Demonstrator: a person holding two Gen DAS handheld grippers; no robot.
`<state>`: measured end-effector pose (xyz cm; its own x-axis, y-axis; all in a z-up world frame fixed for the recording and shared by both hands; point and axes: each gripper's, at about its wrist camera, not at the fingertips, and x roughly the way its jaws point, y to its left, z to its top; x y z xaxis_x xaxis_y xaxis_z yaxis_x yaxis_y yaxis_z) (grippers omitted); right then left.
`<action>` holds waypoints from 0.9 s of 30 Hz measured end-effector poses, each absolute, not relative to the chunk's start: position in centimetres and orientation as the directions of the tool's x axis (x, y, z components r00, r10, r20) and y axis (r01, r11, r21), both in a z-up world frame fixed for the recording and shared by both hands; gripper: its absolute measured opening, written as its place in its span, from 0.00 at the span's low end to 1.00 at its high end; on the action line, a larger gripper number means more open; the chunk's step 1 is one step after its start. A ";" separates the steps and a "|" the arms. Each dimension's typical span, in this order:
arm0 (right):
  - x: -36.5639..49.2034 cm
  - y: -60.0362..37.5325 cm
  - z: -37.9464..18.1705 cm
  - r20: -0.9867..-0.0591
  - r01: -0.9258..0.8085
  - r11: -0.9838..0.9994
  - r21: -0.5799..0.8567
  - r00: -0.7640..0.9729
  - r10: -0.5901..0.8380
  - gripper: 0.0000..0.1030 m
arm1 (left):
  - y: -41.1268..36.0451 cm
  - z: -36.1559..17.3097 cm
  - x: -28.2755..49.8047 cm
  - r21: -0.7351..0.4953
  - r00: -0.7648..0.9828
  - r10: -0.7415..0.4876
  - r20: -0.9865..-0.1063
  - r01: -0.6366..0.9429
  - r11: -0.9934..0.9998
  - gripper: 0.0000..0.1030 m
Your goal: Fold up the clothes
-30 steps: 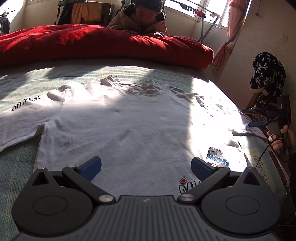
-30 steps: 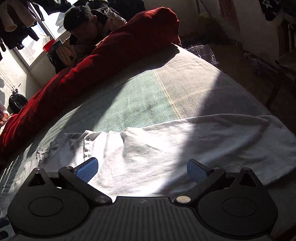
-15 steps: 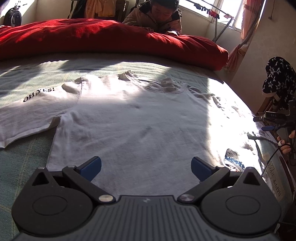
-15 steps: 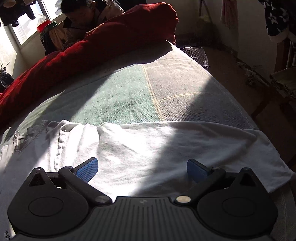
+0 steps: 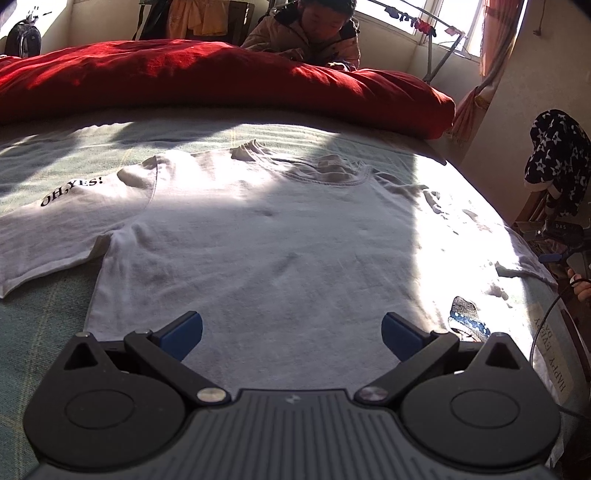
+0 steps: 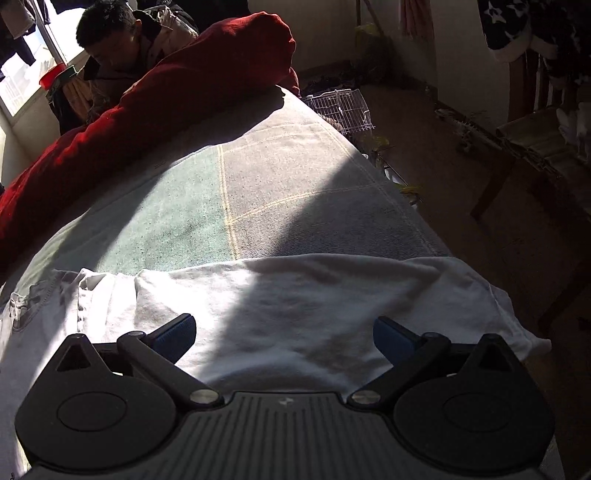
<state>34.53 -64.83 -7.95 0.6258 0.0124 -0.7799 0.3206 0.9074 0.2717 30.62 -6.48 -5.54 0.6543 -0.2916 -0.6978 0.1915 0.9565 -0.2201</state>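
A white T-shirt point(image 5: 258, 236) lies flat on the bed, collar toward the far side, its left sleeve printed "OH,YES!" point(image 5: 70, 192). My left gripper point(image 5: 291, 332) hovers open over the shirt's lower hem with nothing between its blue pads. In the right wrist view the shirt's right sleeve point(image 6: 332, 295) spreads toward the bed's edge, and my right gripper point(image 6: 284, 334) stands open just above it, empty. The right gripper also shows at the far right of the left wrist view, held by a hand point(image 5: 580, 284).
A green checked bedsheet point(image 6: 229, 206) covers the bed. A rolled red quilt point(image 5: 221, 77) lies along the far side, with a person point(image 5: 314, 33) behind it. A star-patterned garment point(image 5: 557, 162) hangs on a chair at the right. A wire basket point(image 6: 343, 110) sits on the floor.
The left wrist view has drawn back and turned left, so more of the left sleeve shows. The right gripper has shifted right along the sleeve toward the bed's edge. Both stay open.
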 end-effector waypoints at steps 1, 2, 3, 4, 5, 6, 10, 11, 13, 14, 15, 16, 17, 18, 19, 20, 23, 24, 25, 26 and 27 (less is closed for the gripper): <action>34.4 -64.9 -8.3 -0.790 0.334 0.904 0.266 0.613 0.007 1.00 | -6.5 -5.5 30.6 -0.218 0.652 -0.294 -0.699 0.197 0.956 1.00; 34.3 -65.0 -8.7 -0.801 0.346 0.901 0.261 0.599 0.001 1.00 | -6.5 -5.5 30.5 -0.214 0.650 -0.293 -0.701 0.201 0.956 1.00; 34.2 -65.1 -9.1 -0.811 0.359 0.898 0.255 0.585 -0.004 1.00 | -6.5 -5.4 30.5 -0.209 0.648 -0.292 -0.703 0.203 0.956 1.00; 34.0 -65.1 -9.4 -0.821 0.372 0.894 0.249 0.571 -0.009 1.00 | -6.4 -5.4 30.4 -0.205 0.647 -0.289 -0.706 0.204 0.957 1.00; 33.9 -65.2 -9.8 -0.830 0.384 0.891 0.243 0.557 -0.014 1.00 | -6.3 -5.3 30.3 -0.202 0.646 -0.287 -0.708 0.205 0.958 1.00; 33.8 -65.3 -10.2 -0.840 0.396 0.887 0.236 0.543 -0.019 1.00 | -6.1 -5.2 30.1 -0.200 0.645 -0.286 -0.709 0.205 0.958 1.00; 32.4 -63.1 -6.9 -0.840 0.370 0.905 0.211 0.542 -0.026 1.00 | -5.3 -4.4 29.0 -0.201 0.654 -0.289 -0.699 0.208 0.957 1.00; 32.1 -61.8 -5.6 -0.831 0.341 0.916 0.212 0.556 -0.015 1.00 | -5.0 -4.1 28.7 -0.207 0.659 -0.294 -0.692 0.209 0.956 1.00; 31.5 -59.2 -2.9 -0.810 0.279 0.936 0.215 0.586 0.012 1.00 | -4.4 -3.3 27.6 -0.227 0.668 -0.314 -0.675 0.216 0.949 1.00; 31.3 -57.9 -1.6 -0.799 0.247 0.945 0.216 0.600 0.026 1.00 | -4.0 -3.1 27.0 -0.239 0.668 -0.324 -0.670 0.220 0.946 1.00; 31.1 -56.6 -0.4 -0.788 0.211 0.950 0.230 0.613 0.055 1.00 | -3.6 -2.9 26.5 -0.251 0.666 -0.335 -0.666 0.223 0.942 1.00; 31.0 -55.1 0.6 -0.774 0.171 0.955 0.244 0.627 0.086 1.00 | -3.3 -2.8 26.0 -0.258 0.665 -0.340 -0.665 0.222 0.940 1.00; 31.0 -53.6 1.5 -0.762 0.132 0.959 0.250 0.638 0.111 1.00 | -2.9 -2.8 25.6 -0.261 0.663 -0.338 -0.668 0.217 0.941 1.00; 31.0 -52.1 2.4 -0.749 0.094 0.962 0.255 0.648 0.135 1.00 | -2.6 -2.8 25.2 -0.263 0.661 -0.336 -0.670 0.212 0.941 1.00; 31.0 -50.6 3.3 -0.737 0.056 0.964 0.259 0.657 0.160 1.00 | -2.2 -2.8 24.7 -0.266 0.660 -0.335 -0.673 0.207 0.942 1.00; 31.2 -49.1 3.8 -0.725 0.024 0.965 0.260 0.665 0.179 1.00 | -1.9 -2.9 24.4 -0.269 0.659 -0.333 -0.674 0.201 0.942 1.00; 32.6 -45.4 4.3 -0.708 -0.041 0.964 0.264 0.670 0.223 1.00 | -0.9 -3.2 23.6 -0.284 0.659 -0.333 -0.675 0.185 0.941 1.00; 33.5 -44.3 4.1 -0.710 -0.054 0.963 0.265 0.665 0.232 1.00 | -0.6 -3.2 23.5 -0.287 0.660 -0.333 -0.674 0.182 0.941 1.00; 34.5 -43.4 3.7 -0.714 -0.061 0.962 0.267 0.658 0.240 1.00 | -0.3 -3.3 23.5 -0.289 0.662 -0.331 -0.672 0.178 0.941 1.00; 35.4 -42.7 3.3 -0.719 -0.064 0.960 0.272 0.650 0.247 1.00 | -0.1 -3.4 23.6 -0.289 0.664 -0.329 -0.672 0.174 0.941 1.00; 36.9 -41.8 2.4 -0.727 -0.067 0.957 0.283 0.636 0.259 1.00 | 0.1 -3.5 23.8 -0.289 0.666 -0.325 -0.672 0.169 0.942 1.00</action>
